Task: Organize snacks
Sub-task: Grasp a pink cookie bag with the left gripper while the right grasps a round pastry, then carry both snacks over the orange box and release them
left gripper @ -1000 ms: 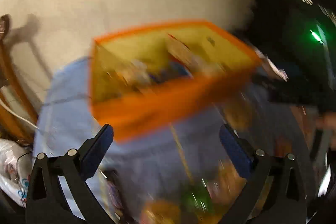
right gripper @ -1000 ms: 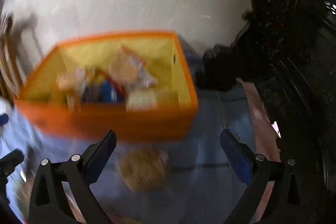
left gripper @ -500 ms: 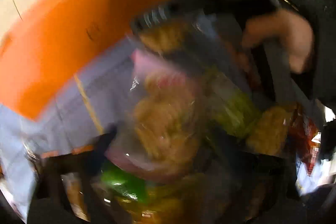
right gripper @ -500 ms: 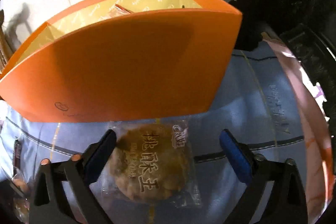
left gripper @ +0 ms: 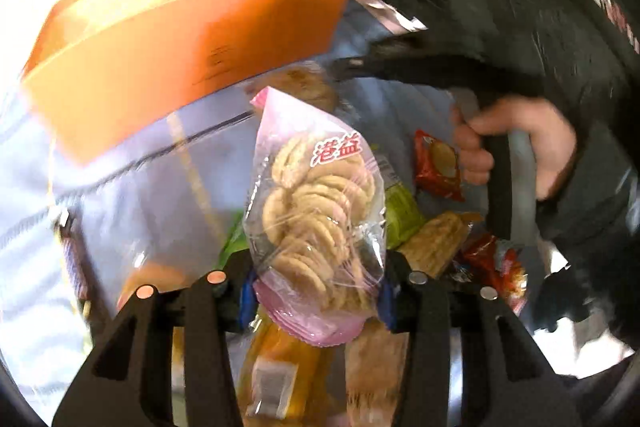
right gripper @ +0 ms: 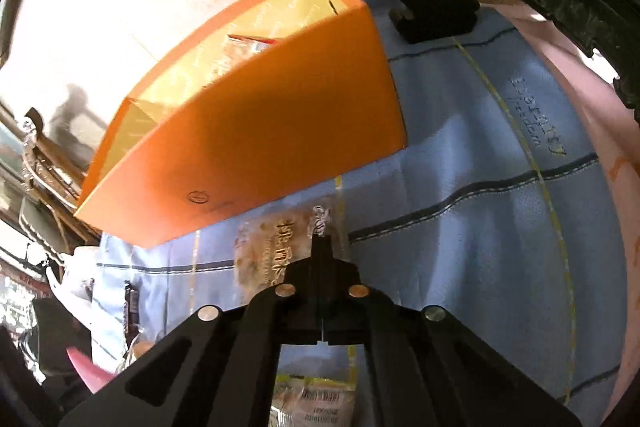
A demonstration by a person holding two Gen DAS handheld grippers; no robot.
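The left tongs [left gripper: 316, 301] clamp a clear pink-edged bag of round biscuits [left gripper: 316, 203], lifted above loose snack packets. The right tongs [right gripper: 322, 247] are pinched together on the edge of a clear-wrapped walnut cookie [right gripper: 276, 247] lying on blue cloth [right gripper: 480, 155]. Beyond stands the open orange cardboard box [right gripper: 260, 139].

Box [right gripper: 256, 131] sits on cloth [right gripper: 500, 195], far side. Cookie pkt [right gripper: 280, 247] lies just before box. Snack pile [left gripper: 436, 211] nearer, right of biscuit bag [left gripper: 316, 211].
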